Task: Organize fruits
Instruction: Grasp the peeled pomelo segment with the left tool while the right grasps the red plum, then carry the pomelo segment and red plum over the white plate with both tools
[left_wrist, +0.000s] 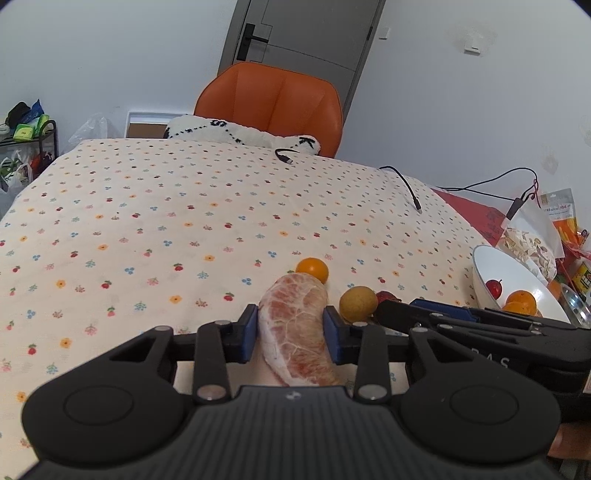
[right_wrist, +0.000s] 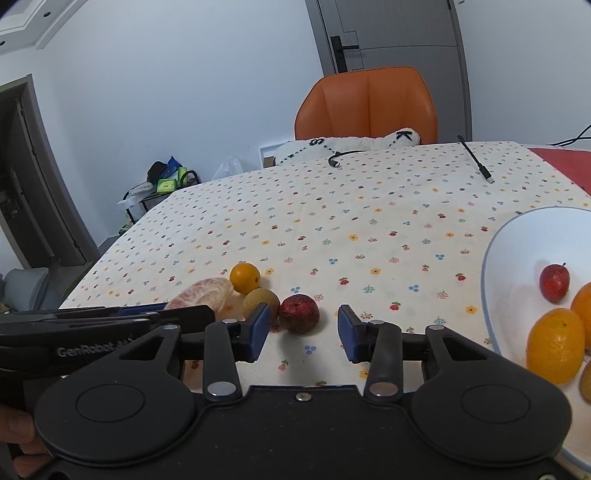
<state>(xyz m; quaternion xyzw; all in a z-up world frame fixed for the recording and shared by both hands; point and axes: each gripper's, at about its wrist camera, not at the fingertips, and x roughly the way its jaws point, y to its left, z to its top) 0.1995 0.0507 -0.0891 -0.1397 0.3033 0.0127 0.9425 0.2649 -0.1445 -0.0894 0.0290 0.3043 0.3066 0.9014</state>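
At lower centre of the left wrist view, the left gripper (left_wrist: 290, 334) is clamped on a peeled pomelo segment (left_wrist: 295, 328), its blue pads (left_wrist: 248, 334) pressing both sides of the pale pink flesh. The segment is curved, veined with white pith, and its far end points up the frame toward a small orange (left_wrist: 312, 269) lying on the desk (left_wrist: 147, 221), which is covered with a flower-print cloth. Just right of the segment sits a yellowish round fruit (left_wrist: 357, 303), and behind it a sliver of a dark red fruit (left_wrist: 384, 295) shows. Whether the segment still rests on the cloth or is lifted clear is hard to tell from this angle.

Low in the right wrist view, the right gripper (right_wrist: 303, 332) stands wide apart and holds nothing; bare cloth shows between its fingers. The dark red fruit (right_wrist: 299, 314), rough-skinned and round, lies just beyond the gap, nearer the left finger. The yellowish fruit (right_wrist: 258, 301) sits directly beside that finger's tip; contact is unclear.

At the right edge of that view, a white bowl (right_wrist: 506, 258) holds a small red fruit with a stem (right_wrist: 554, 282) and an oval orange citrus (right_wrist: 556, 347), with more fruit cut off by the frame.
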